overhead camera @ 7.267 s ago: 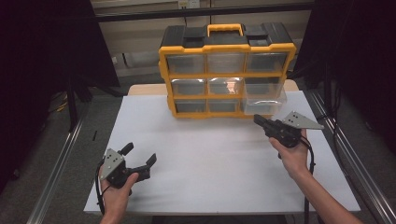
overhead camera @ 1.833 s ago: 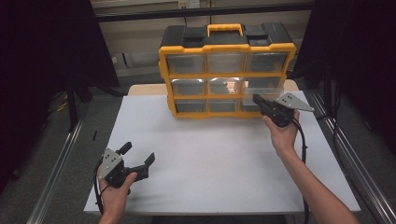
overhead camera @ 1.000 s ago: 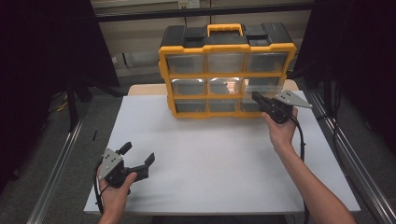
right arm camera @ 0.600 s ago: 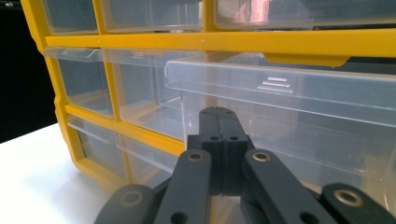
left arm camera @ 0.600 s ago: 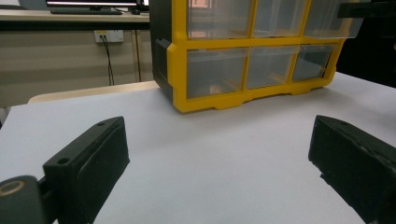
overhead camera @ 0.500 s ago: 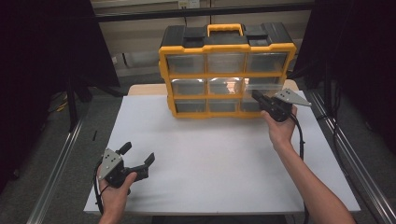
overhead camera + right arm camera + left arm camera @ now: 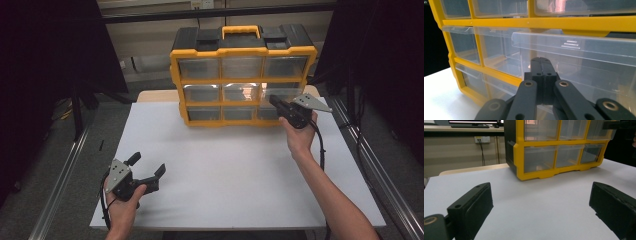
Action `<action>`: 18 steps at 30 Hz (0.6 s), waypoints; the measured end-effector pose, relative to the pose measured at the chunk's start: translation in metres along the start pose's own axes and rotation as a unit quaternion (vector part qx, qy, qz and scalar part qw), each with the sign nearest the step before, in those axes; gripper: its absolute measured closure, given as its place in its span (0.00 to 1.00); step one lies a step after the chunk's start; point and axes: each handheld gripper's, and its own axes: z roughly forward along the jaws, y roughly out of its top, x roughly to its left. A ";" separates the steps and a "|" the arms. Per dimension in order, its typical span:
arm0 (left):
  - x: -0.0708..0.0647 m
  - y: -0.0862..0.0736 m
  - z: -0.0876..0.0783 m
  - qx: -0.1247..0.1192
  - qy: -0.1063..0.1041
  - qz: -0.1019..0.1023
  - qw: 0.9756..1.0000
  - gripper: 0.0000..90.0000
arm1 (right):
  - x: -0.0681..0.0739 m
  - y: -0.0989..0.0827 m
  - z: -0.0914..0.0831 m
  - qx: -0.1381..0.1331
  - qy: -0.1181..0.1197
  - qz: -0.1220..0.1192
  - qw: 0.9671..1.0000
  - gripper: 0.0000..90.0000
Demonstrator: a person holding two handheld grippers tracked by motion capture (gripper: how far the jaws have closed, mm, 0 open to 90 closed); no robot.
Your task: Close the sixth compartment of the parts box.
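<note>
Your right claw [image 7: 278,103] is closed with nothing between its jaws, the tips resting against the clear front of the middle-row right drawer [image 7: 584,57] of the yellow organizer [image 7: 243,75]. That drawer sits directly ahead of the tips and juts out a little from its frame, its lip just above them. Your left claw [image 7: 147,167] hangs wide open over the white surface [image 7: 225,170], holding nothing, with the organizer well ahead of it and to its right.

Risks from here, as I judge them: closed tips on smooth plastic have no purchase, so a push off-centre could skid sideways onto the yellow divider or cock the drawer in its slot and jam it. Push hard and the whole organizer may slide back across the surface, since nothing braces it; your left claw is too far off to steady it. If you mean to pull instead, you would have to open the jaws and catch the lip above the tips, or they will slip off.
</note>
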 end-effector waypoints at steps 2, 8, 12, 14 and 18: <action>0.000 0.000 0.000 0.000 0.002 0.002 1.000 0.05 | 0.000 0.000 0.001 0.000 -0.002 0.002 1.000 1.00; 0.000 0.000 0.000 -0.001 0.000 0.000 1.000 0.05 | 0.000 0.000 0.003 0.000 -0.002 0.004 1.000 1.00; 0.000 0.000 0.000 -0.001 0.000 -0.001 1.000 0.05 | -0.002 0.000 0.004 -0.002 -0.005 0.006 1.000 1.00; 0.000 0.000 0.000 -0.001 0.000 -0.001 1.000 0.05 | -0.002 0.001 0.005 -0.003 -0.005 0.010 1.000 1.00; 0.001 0.000 0.000 0.000 0.000 0.000 1.000 0.05 | -0.003 0.002 0.005 -0.002 -0.006 0.009 1.000 1.00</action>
